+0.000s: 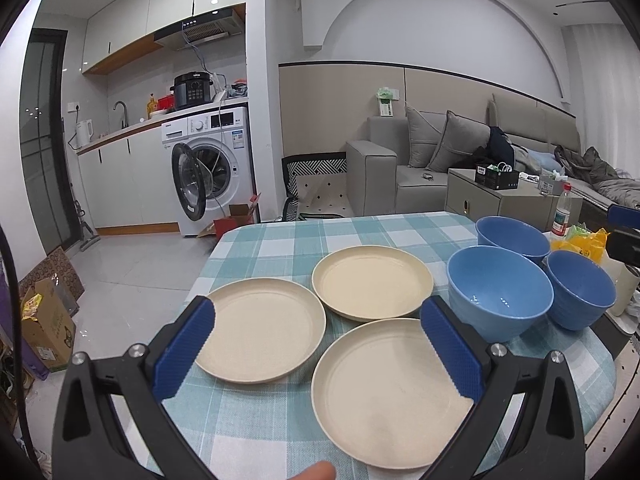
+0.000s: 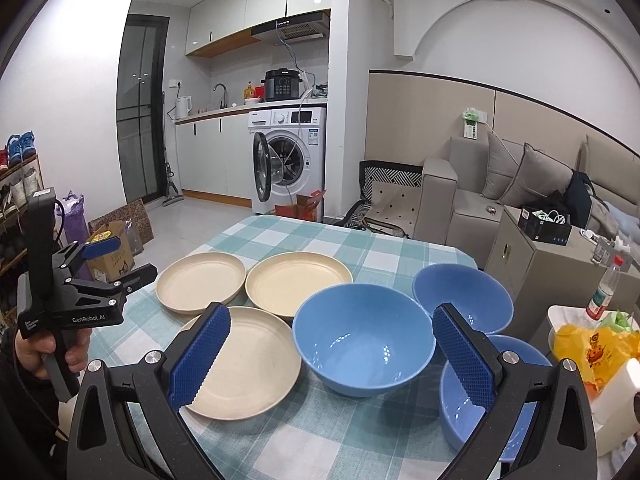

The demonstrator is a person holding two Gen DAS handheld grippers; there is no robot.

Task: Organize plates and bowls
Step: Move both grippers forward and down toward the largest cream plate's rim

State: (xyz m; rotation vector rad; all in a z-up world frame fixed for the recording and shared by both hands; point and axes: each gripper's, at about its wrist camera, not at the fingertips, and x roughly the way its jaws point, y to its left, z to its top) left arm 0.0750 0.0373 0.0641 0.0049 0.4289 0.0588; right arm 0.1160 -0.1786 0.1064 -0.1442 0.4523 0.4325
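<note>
Three cream plates lie on the checked tablecloth point(image 1: 280, 240): a left plate point(image 1: 260, 328), a far plate point(image 1: 372, 282) and a near plate point(image 1: 384, 392). To their right stand three blue bowls: a middle bowl point(image 1: 500, 292), a far bowl point(image 1: 512, 236) and a right bowl point(image 1: 580, 288). My left gripper point(image 1: 318, 306) is open above the near and left plates and holds nothing. My right gripper point(image 2: 332, 312) is open, hovering in front of the middle bowl point(image 2: 364, 344), its right finger across the nearest bowl point(image 2: 472, 400). The left gripper point(image 2: 128, 260) also shows beside the table in the right wrist view.
A yellow bag point(image 2: 592, 352), a red-capped bottle point(image 2: 604, 292) and a white container point(image 2: 616, 396) crowd the table's right side. Cardboard boxes point(image 2: 116, 252) sit on the floor to the left. A washing machine point(image 1: 212, 172) with its door open and a grey sofa point(image 1: 420, 168) stand behind.
</note>
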